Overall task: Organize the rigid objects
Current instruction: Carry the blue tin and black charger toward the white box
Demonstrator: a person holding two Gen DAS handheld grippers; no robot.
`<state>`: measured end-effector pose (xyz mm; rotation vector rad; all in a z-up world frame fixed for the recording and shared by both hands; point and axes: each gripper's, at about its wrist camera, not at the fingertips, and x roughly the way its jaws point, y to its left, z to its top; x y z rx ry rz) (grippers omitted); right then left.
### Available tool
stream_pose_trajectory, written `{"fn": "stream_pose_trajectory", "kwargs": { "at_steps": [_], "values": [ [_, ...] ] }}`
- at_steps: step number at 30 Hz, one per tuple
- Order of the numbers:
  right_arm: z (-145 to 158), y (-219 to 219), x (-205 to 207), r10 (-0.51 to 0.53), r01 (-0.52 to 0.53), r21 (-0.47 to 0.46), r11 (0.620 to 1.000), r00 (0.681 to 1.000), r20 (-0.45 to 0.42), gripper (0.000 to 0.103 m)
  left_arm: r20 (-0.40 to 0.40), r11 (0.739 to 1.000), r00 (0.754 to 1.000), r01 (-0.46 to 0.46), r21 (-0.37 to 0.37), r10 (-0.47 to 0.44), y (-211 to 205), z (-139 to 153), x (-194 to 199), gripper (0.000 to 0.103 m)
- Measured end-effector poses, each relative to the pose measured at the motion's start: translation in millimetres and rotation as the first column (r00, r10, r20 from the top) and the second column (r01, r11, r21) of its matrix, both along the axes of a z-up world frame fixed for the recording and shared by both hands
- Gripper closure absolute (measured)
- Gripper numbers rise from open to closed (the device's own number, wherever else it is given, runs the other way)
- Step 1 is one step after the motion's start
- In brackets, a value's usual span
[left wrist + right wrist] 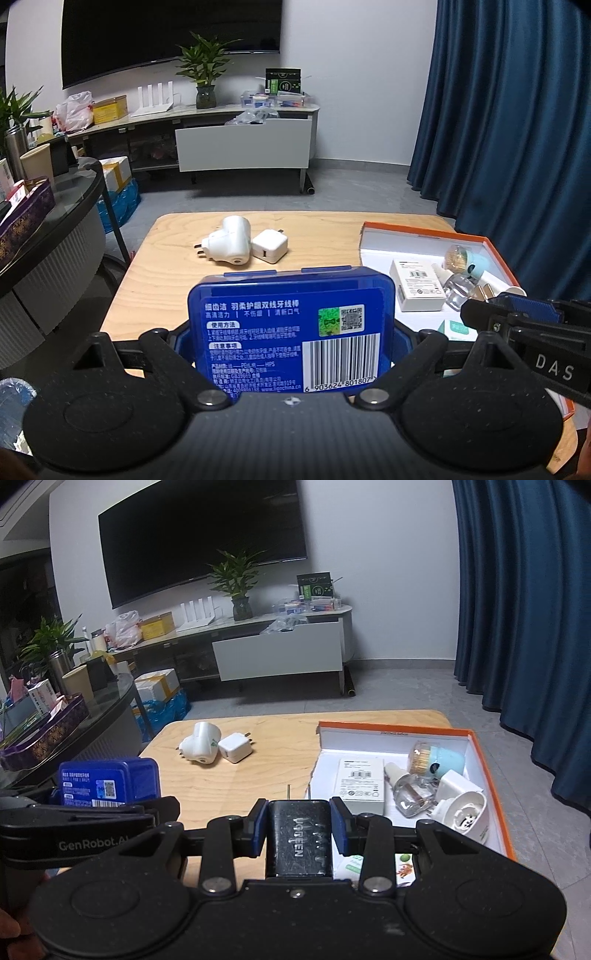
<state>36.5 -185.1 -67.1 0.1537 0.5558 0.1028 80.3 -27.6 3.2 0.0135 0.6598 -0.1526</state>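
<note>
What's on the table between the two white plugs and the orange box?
Nothing: bare wooden tabletop separates the white plug-in device and white charger cube from the orange box. Right wrist view shows it best.

- Dim indoor light, cool cast; walls grey-white.
- Strong fisheye bend: curtain point(513, 110) and television point(203, 535) edges bow; dark vignette in corners.
- Bench point(177, 280) evenly lit, shadows soft.
- Blue box point(291, 332) label sharp; far shelf soft and noisy.
</note>
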Motion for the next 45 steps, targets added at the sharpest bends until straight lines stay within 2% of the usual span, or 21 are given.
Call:
{"fn": "stream_pose_trajectory", "kwargs": {
  "at_steps": [45],
  "values": [
    [3, -59, -6, -0.133, 0.133, 0.027, 0.991, 0.991, 0.014, 0.059, 0.001, 0.988, 0.988, 0.155, 0.015, -0.155, -51, 1, 5, 0.008]
  ]
}}
